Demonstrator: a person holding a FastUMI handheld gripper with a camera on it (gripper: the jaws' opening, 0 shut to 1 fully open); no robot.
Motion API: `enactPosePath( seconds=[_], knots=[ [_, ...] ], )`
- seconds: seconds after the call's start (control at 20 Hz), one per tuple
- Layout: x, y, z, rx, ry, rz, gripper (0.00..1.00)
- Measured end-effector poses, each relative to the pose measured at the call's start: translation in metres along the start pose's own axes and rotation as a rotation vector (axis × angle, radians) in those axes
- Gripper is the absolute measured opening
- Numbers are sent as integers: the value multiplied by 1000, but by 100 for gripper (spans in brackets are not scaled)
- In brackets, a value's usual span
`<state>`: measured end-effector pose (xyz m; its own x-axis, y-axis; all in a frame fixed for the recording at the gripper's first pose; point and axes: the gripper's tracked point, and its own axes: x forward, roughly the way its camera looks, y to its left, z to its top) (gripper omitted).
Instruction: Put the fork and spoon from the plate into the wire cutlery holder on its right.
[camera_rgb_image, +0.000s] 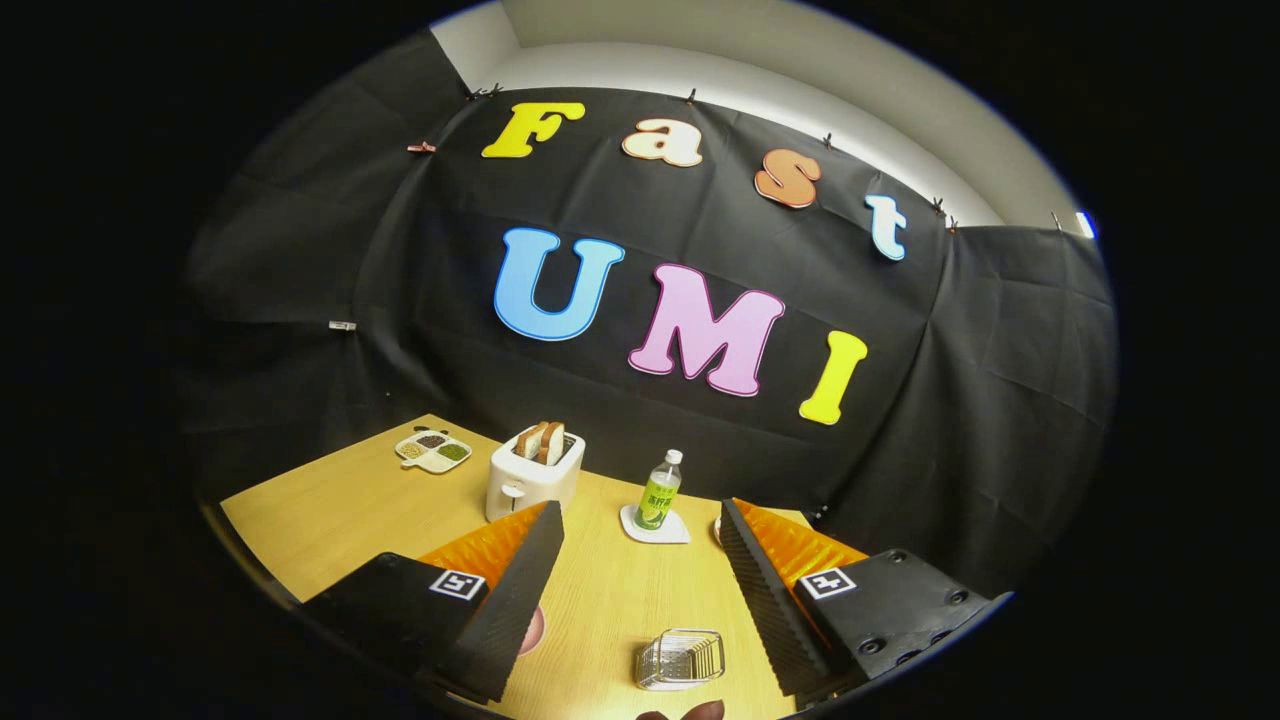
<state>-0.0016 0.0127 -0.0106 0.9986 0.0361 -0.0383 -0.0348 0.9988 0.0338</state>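
Wire cutlery holder (681, 659) between open hand-held gripper (640, 590) fingers | plate (533, 632) mostly hidden

The gripper view rode on the gripper (640, 590), its fingers spread wide apart, looking forward and slightly down from above the wooden table (330, 510); the toaster (533, 472) stood beyond the fingers, the booth wall well behind it.

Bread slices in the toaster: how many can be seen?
2, side by side, standing up out of the white toaster beyond the open gripper: one bread slice and another beside it. More may be hidden inside.
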Motion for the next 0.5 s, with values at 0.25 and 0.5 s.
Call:
enactPosePath(
  seconds=[0.25, 0.5],
  knots=[
    [3, 27, -20, 58, 93, 95, 98],
    [3, 63, -46, 100, 235, 191, 98]
  ],
)
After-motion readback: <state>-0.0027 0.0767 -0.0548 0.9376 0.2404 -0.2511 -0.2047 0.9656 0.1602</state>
